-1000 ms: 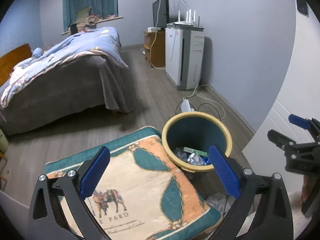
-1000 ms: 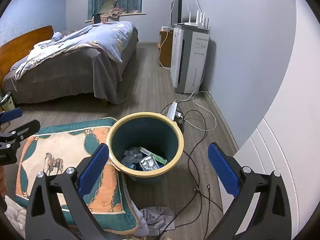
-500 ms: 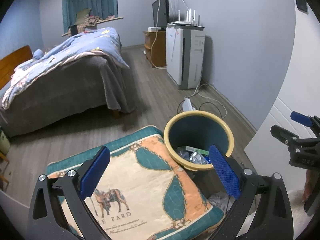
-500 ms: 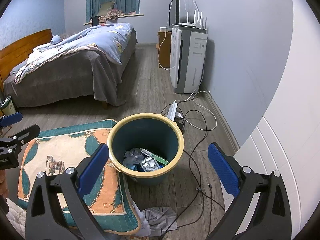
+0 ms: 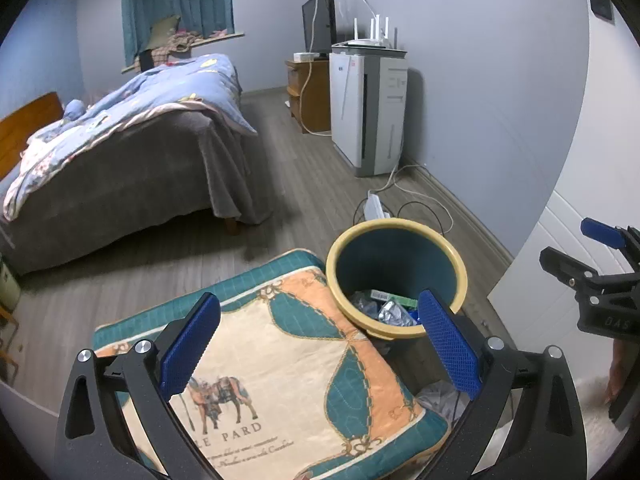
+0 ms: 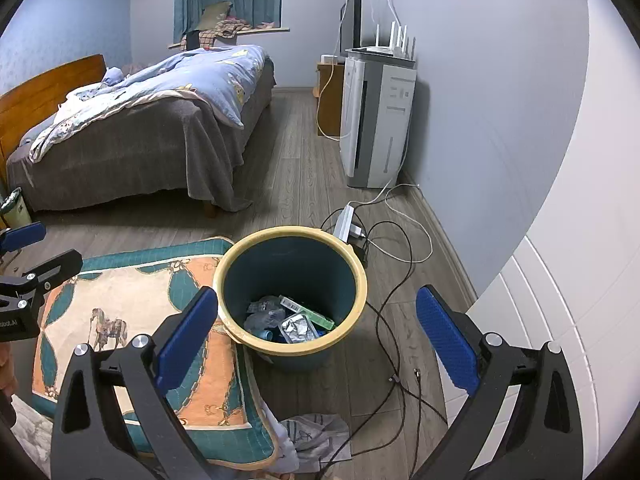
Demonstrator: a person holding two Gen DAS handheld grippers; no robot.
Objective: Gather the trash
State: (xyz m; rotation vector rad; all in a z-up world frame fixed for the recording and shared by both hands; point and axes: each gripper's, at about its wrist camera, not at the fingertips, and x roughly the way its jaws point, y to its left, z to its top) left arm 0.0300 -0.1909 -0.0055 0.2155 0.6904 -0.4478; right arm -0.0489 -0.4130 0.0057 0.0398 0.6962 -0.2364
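A teal trash bin with a yellow rim [image 6: 362, 276] stands on the wood floor and holds several wrappers and a green box [image 6: 306, 312]; it also shows in the left wrist view [image 5: 460, 272]. My left gripper [image 5: 318, 346] is open and empty above a patterned cushion [image 5: 280, 364], left of the bin. My right gripper [image 6: 316, 338] is open and empty, held above the bin. A crumpled grey-white bag [image 6: 316, 436] lies on the floor in front of the bin, beside the cushion [image 6: 120, 304].
A bed [image 6: 140, 128] with a blue quilt stands at the left. A white air purifier [image 6: 378, 120] stands by the right wall. A power strip [image 6: 346, 222] and loose cables [image 6: 400, 320] lie right of the bin. A white door [image 6: 552, 320] is at the right.
Both grippers have risen and drawn back slightly; the bin and cushion sit a little lower in both views. Both stay open and empty.
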